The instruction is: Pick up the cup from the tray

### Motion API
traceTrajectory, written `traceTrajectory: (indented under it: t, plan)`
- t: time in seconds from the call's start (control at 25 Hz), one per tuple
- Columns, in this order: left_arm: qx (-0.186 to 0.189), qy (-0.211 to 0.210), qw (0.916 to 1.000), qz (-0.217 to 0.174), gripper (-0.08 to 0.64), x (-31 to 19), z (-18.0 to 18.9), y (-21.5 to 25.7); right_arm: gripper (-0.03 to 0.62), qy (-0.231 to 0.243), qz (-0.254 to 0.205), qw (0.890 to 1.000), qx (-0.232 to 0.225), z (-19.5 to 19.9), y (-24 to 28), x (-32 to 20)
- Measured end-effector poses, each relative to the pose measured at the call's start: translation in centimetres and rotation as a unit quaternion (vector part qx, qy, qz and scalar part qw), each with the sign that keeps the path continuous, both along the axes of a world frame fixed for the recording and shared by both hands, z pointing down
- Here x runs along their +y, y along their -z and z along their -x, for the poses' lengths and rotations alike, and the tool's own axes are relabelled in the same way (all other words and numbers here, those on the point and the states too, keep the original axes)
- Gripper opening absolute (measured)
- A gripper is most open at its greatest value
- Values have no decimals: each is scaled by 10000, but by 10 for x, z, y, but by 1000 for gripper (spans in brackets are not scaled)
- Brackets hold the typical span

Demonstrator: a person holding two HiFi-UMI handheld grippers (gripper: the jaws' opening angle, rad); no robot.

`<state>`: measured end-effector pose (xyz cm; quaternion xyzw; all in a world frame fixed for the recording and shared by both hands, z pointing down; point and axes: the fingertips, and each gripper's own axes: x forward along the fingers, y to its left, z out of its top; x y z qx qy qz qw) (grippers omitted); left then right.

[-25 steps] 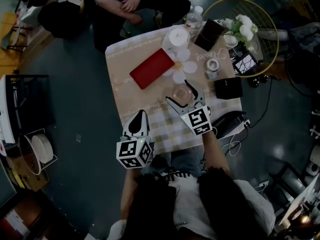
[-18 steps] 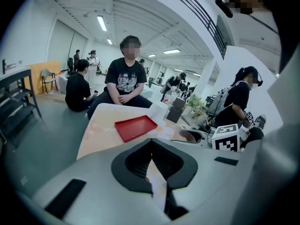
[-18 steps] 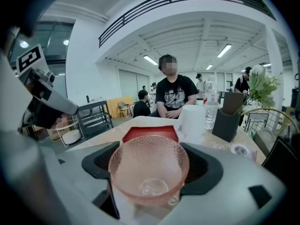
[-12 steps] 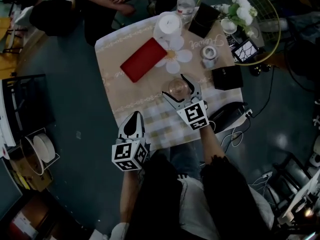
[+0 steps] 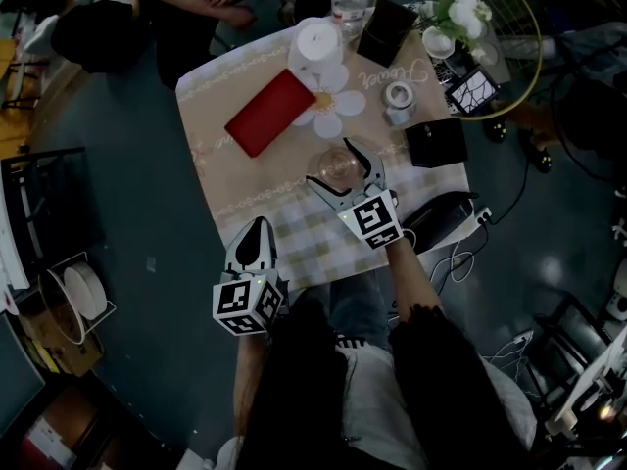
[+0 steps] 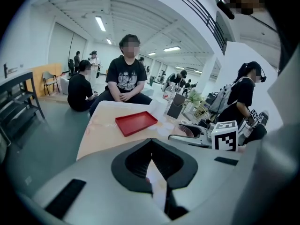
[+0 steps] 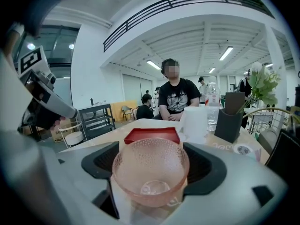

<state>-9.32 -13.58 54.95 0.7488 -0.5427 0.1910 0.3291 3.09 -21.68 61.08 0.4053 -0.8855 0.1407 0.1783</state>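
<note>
In this bright hall, my right gripper (image 5: 336, 170) clamps the pink cup (image 7: 151, 172) over the checked table (image 5: 294, 238), left gripper (image 6: 151, 143) closed, empty.

The cup (image 7: 150, 170) is a small, bowl-shaped vessel of clear, pink-tinted glass with a dimpled wall. It is empty and stands upright, mouth up. It sits between the jaws of the right gripper (image 5: 331, 164), whose dark pads press against its two sides, near the middle of the table (image 5: 220, 179), off the tray. The tray (image 5: 269, 112) is red, rectangular, shallow-rimmed and empty. It lies flat toward the table's far left corner, askew to the edges.
</note>
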Motion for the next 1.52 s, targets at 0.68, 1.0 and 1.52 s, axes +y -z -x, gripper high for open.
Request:
traceTrajectory:
  t: [0.68,1.0,1.52]
  plan:
    - [93,78,9983,-566,8,3,9,49,419,-97,-568,9981,-213,1,97,15]
    - [322,-14,9946,-982,8,12,6,80,415,-48,-863,9955,-394,12,160,44]
    - [575,-275,9882,-1391,8,33,-5,112,224,-322,-775,9958,-358,16,194,97]
